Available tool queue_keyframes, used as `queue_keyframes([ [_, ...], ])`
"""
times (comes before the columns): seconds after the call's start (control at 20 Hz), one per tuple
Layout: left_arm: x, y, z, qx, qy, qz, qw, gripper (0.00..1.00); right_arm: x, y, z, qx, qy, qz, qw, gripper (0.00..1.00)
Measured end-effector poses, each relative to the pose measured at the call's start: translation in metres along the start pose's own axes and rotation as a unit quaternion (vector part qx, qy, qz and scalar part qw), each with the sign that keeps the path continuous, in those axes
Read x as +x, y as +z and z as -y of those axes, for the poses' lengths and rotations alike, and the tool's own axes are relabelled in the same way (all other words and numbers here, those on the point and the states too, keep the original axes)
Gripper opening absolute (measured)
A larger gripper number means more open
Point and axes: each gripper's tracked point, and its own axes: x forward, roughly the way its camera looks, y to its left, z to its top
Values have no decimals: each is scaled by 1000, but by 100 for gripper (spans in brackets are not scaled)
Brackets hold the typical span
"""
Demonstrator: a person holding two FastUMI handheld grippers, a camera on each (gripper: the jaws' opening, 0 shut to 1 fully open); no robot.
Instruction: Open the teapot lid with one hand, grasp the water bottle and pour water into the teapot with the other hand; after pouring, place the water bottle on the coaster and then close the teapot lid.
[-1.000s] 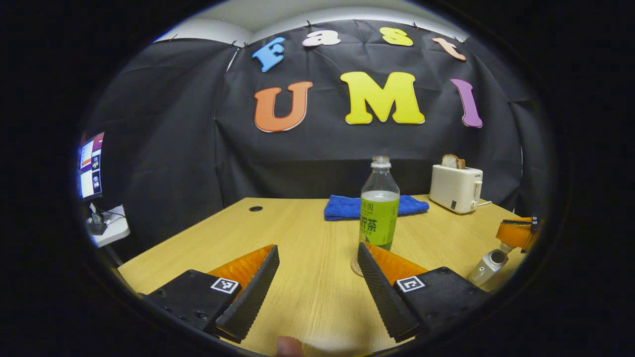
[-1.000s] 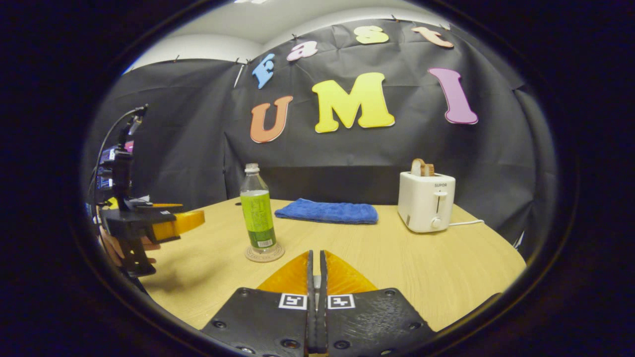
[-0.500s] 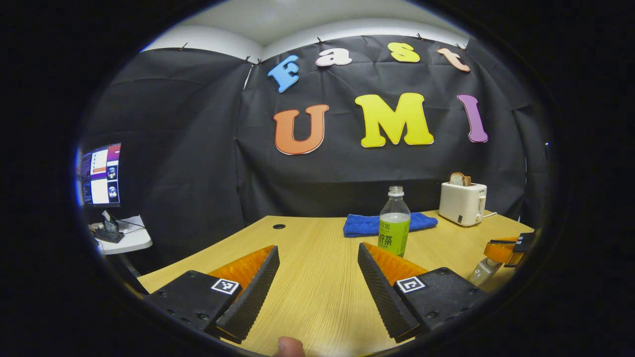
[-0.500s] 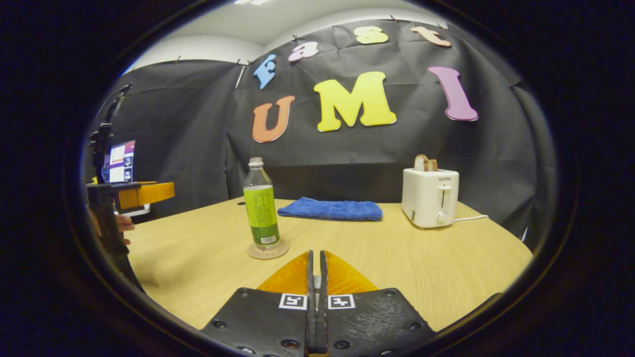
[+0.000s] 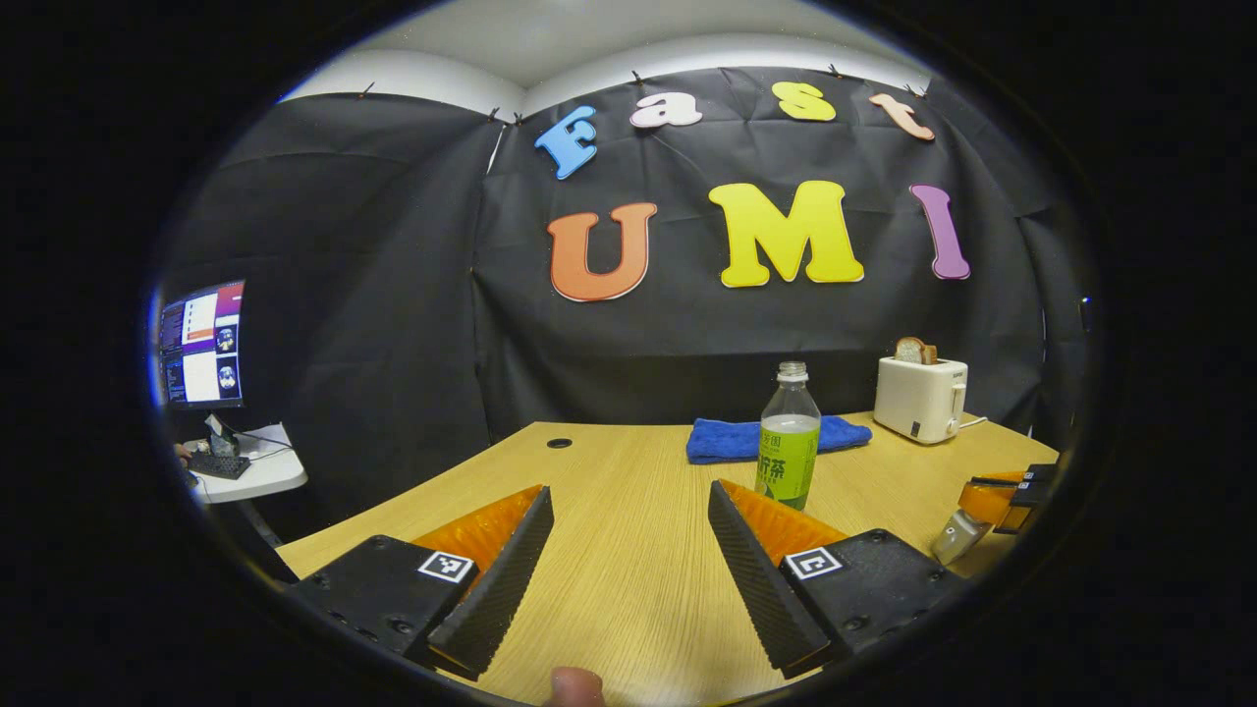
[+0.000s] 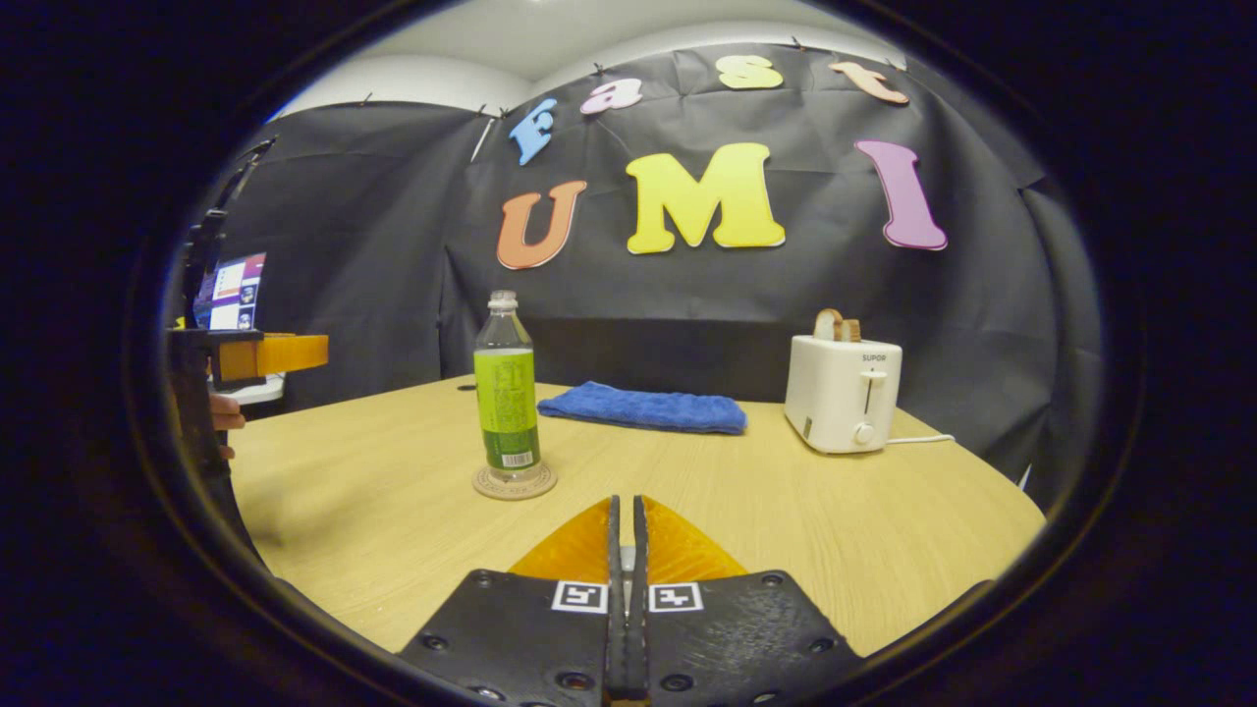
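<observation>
Now water bottle (image 6: 507,388) upright on coaster (image 6: 514,482), left-forward of right hand-held gripper (image 6: 625,520).

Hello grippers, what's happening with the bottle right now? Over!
Left gripper open, holding nothing. Right gripper shut, holding nothing. Water bottle upright on coaster, untouched. Blue towel and toaster sit behind, apart from the bottle.

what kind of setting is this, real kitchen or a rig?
Likely a staged recording booth, not a kitchen: black cloth wall behind a bare wooden table, a few props (water bottle, toaster, blue towel), and a monitor off to the side.
</observation>
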Motion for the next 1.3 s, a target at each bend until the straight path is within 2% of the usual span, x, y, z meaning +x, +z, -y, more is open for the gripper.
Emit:
queue_keyframes([
  [0.3,-6,5,4,0,-7,0,1000,99,-2,0,4,4,-19,-10,1000,8],
  [0.35,-7,6,6,1,-9,1,1000,99,-4,2,4,7,-19,-6,1000,22],
  [0.4,-9,8,8,2,-11,2,1000,99,-5,8,4,11,-21,0,1000,29],
  [0.45,-10,9,10,2,-13,3,1000,99,-7,15,4,14,-21,11,1000,46],
  [0.5,-11,11,12,3,-15,5,1000,99,-9,23,5,12,-27,20,999,55],
  [0.55,-14,11,12,5,-15,4,1000,99,-11,29,5,11,-30,28,999,70],
  [0.7,-24,13,22,3,-26,3,1000,99,-26,53,8,11,-47,50,998,83],
  [0.75,-27,13,26,1,-31,4,1000,99,-33,60,13,11,-59,56,997,93],
  [0.8,-32,15,30,2,-35,6,999,99,-41,69,17,11,-69,62,996,97],
  [1.1,-69,37,60,-12,-59,30,998,99,-105,110,25,4,-109,112,988,97],
  [1.3,-95,36,79,-7,-70,32,997,99,-137,111,28,8,-123,119,985,97],
])
